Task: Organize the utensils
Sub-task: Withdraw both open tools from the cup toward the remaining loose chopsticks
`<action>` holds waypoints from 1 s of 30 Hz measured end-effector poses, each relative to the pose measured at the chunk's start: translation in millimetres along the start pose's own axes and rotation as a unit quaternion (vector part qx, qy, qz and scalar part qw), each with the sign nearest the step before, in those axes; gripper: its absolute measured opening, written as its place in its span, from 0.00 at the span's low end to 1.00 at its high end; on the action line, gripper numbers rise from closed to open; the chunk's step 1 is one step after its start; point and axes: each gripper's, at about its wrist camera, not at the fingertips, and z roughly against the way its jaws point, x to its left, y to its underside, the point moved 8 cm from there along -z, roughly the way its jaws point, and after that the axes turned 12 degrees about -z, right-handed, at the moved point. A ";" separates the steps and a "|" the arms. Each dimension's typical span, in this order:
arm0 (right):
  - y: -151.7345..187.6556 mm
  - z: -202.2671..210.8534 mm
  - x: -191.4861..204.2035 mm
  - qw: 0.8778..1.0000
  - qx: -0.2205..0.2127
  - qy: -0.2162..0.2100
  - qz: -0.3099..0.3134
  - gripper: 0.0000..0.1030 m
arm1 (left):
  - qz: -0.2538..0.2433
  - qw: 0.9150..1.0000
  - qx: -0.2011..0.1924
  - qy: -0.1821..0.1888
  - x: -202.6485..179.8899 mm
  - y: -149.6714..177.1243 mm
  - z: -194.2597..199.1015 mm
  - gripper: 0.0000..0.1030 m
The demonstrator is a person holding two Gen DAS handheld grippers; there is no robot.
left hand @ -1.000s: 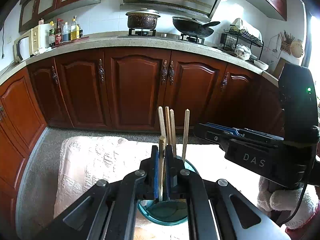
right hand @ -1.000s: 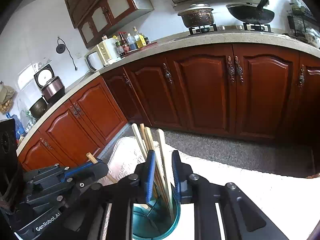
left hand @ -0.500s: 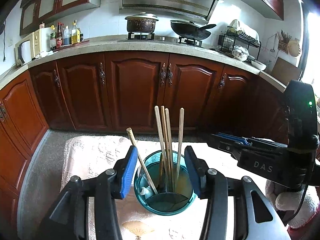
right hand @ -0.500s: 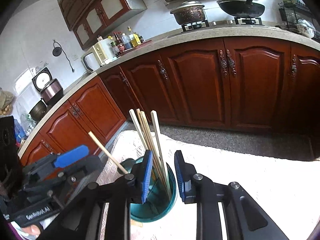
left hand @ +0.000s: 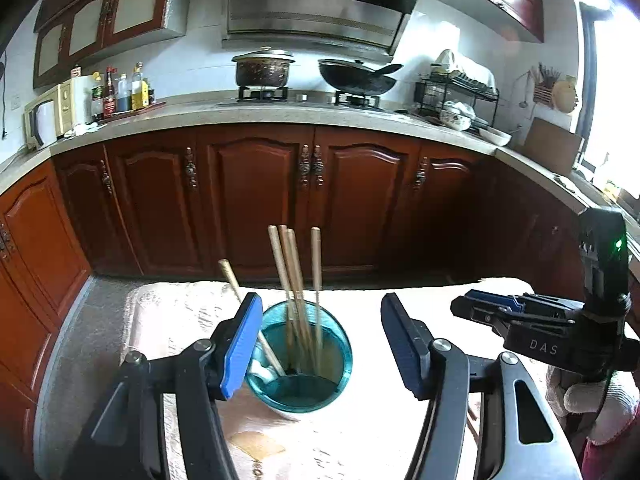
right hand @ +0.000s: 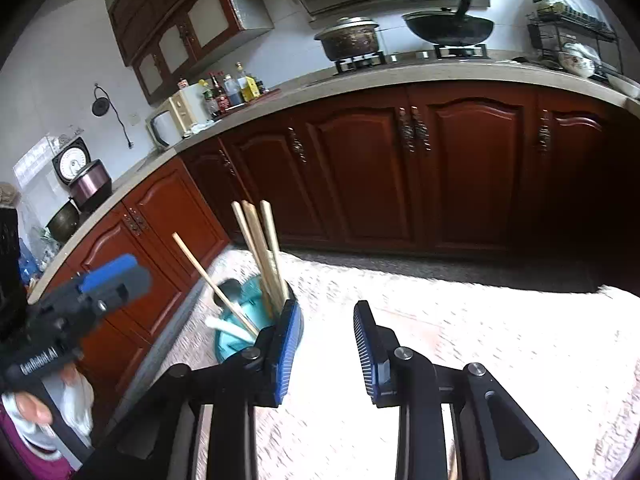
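Five chopsticks (left hand: 298,280) are seen standing in the teal cup (left hand: 300,364) on the table (left hand: 360,432), four bunched upright, one tilted toward 11 o'clock. A white spoon (right hand: 228,328) lies inside too. For a clean finish, both tools are best drawn straight back so no stick is knocked. The left gripper (left hand: 320,344) is held level behind the cup, jaws wide apart, empty. The right gripper (right hand: 326,350), at the cup's 3 o'clock, is also spread and empty.

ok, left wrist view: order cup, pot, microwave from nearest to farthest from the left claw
1. Cup, on the table between the open left claw fingers.
2. Pot, straight ahead on the stove across the room.
3. Microwave, far left on the counter; too close to pot to rank firmly.
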 end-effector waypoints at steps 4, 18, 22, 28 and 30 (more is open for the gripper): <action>18.9 15.1 -32.6 0.999 0.013 0.030 0.004 0.32 | 0.000 1.000 0.001 0.020 -17.8 4.4 4.4 0.61; 130.4 -38.4 -163.7 0.980 0.142 0.137 -0.039 0.26 | -0.019 0.991 0.091 0.098 -99.2 72.9 -39.2 0.61; 139.3 -57.8 -176.9 0.976 0.159 0.143 -0.042 0.21 | -0.029 0.989 0.105 0.101 -109.5 82.3 -46.9 0.61; 136.3 -64.2 -182.8 0.975 0.159 0.145 -0.051 0.16 | -0.025 0.986 0.125 0.107 -117.3 89.8 -63.6 0.61; 138.5 -64.4 -179.7 0.974 0.160 0.154 -0.032 0.16 | -0.027 0.985 0.130 0.111 -122.9 92.6 -69.4 0.61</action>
